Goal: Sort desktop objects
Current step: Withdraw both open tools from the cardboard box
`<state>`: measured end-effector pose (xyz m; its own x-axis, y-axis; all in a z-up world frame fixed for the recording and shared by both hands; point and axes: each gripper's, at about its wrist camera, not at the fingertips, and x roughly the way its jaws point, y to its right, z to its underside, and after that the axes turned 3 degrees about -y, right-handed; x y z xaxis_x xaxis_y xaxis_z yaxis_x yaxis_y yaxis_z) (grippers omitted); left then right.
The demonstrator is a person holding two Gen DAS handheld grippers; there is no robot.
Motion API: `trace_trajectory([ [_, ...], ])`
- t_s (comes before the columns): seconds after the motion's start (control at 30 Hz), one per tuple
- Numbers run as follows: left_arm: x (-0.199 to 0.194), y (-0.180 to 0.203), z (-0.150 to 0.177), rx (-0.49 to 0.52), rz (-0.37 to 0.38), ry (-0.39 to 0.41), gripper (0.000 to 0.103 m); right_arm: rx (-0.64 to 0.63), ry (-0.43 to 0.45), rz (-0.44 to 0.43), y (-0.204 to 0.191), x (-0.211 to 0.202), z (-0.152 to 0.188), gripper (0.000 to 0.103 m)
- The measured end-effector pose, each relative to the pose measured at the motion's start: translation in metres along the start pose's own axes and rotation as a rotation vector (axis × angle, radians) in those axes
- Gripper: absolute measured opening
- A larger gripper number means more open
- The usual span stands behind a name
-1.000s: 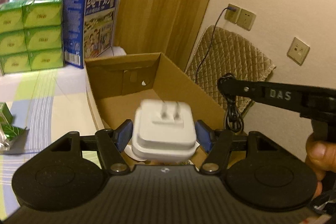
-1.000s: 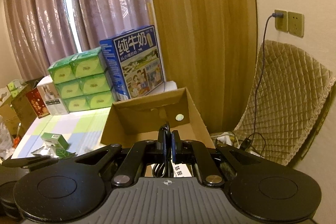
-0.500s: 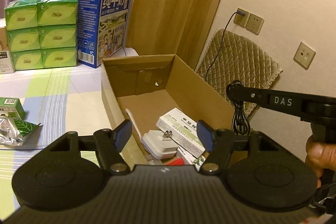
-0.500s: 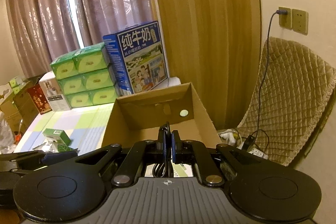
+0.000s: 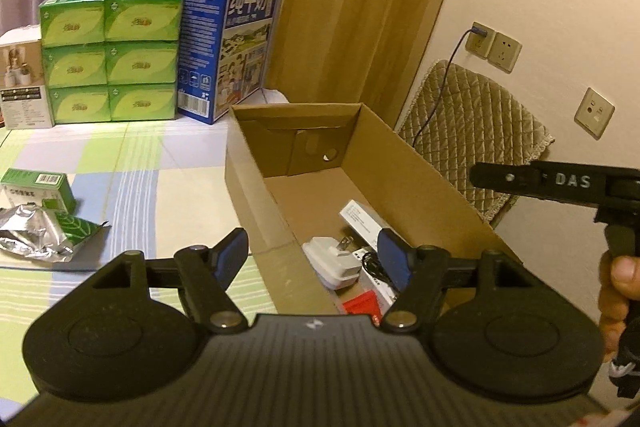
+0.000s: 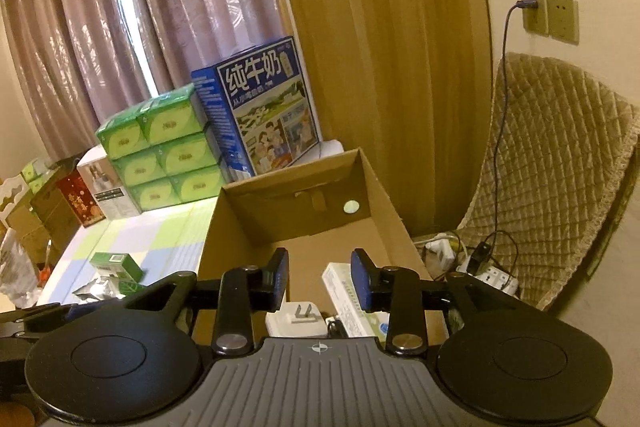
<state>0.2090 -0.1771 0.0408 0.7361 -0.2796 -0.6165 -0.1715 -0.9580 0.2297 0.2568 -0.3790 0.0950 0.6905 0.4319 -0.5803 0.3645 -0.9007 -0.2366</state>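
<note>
The cardboard box (image 5: 420, 183) stands open-topped at the right edge of the tabletop (image 5: 160, 171), close enough that both hand-held grippers can reach over its near end, which is probably why it serves as the collecting bin for the sorting. Inside, on the box floor near the front, lie the white plug adapter (image 5: 332, 261), a coiled black cable (image 5: 372, 263) just beside it, and a long white medicine box (image 6: 352, 303) against the right wall. The left hand-held gripper (image 5: 314, 259) hovers over the near end with its jaws wide and nothing between them; the adapter shows beyond them, down in the box. The right hand-held gripper (image 6: 320, 277) has just been opening; its jaws stand moderately apart and empty above the same corner, the cable lying loose below. Still out on the tabletop, well left of the box, sit a small green carton (image 5: 38, 187) and a crumpled foil packet (image 5: 44, 235), touching each other, likely the next things to sort. The cloth between them and the box is bare, giving free room to sweep left. The far half of the box is also unfilled.
</note>
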Motion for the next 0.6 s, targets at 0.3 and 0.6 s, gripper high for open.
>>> trace_trajectory([
  [0.3,-0.023,0.000,0.008,0.006,-0.007,0.013,0.076,0.010,-0.011,-0.006,-0.014,-0.025,0.020,0.049],
  [0.6,-0.054,-0.011,0.020,-0.012,-0.033,0.017,0.084,-0.003,-0.022,0.021,-0.029,-0.045,0.043,0.089],
])
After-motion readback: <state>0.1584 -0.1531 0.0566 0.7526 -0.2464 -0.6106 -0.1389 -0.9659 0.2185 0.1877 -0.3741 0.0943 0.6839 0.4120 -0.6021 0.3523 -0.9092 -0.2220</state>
